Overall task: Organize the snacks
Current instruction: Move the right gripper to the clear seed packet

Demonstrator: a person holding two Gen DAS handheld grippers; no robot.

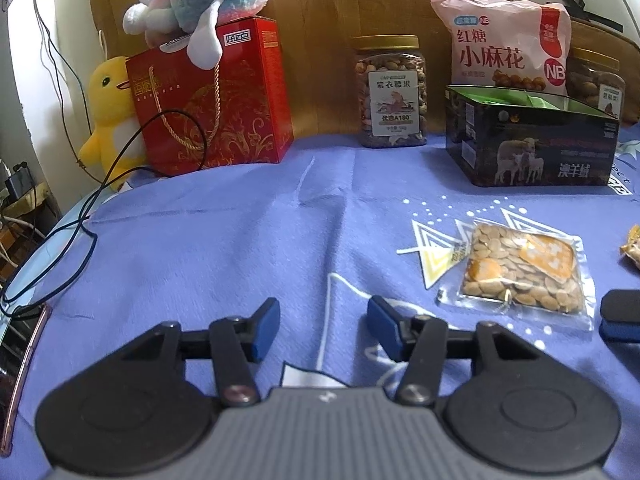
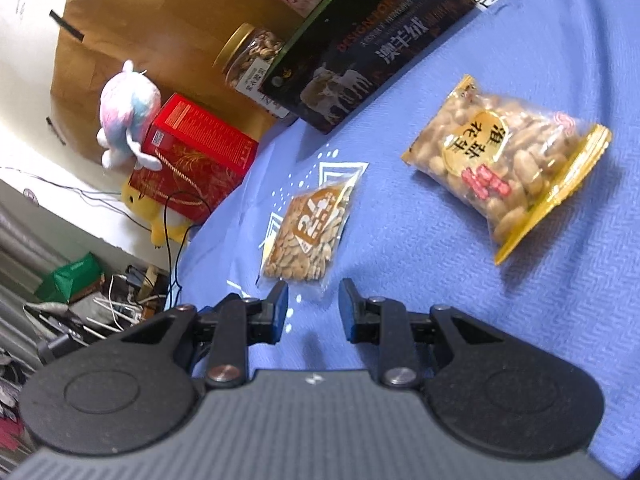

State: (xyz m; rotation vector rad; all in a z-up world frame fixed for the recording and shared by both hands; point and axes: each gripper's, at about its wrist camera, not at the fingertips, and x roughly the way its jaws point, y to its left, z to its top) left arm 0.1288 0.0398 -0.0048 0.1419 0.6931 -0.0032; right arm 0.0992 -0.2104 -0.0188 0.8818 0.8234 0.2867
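Note:
A small clear packet of seeds (image 1: 524, 270) lies flat on the blue cloth (image 1: 240, 240), to the right of my left gripper (image 1: 324, 330), which stands open with nothing between its fingers. In the right wrist view the same seed packet (image 2: 308, 236) lies just beyond my right gripper (image 2: 314, 312), whose jaws stand apart and empty over the cloth (image 2: 520, 320). A larger yellow-edged bag of peanuts (image 2: 504, 164) rests to the right of it. A dark open box (image 1: 532, 140) with sheep printed on it stands behind, also seen as the dark box (image 2: 372, 48).
Along the back stand a red gift box (image 1: 212, 96) with plush toys (image 1: 200, 4), a nut jar (image 1: 390, 92), a pink snack bag (image 1: 504, 44) and a second jar (image 1: 596, 80). A black cable (image 1: 60, 248) loops over the cloth's left edge. The other gripper's finger (image 1: 620, 316) shows at right.

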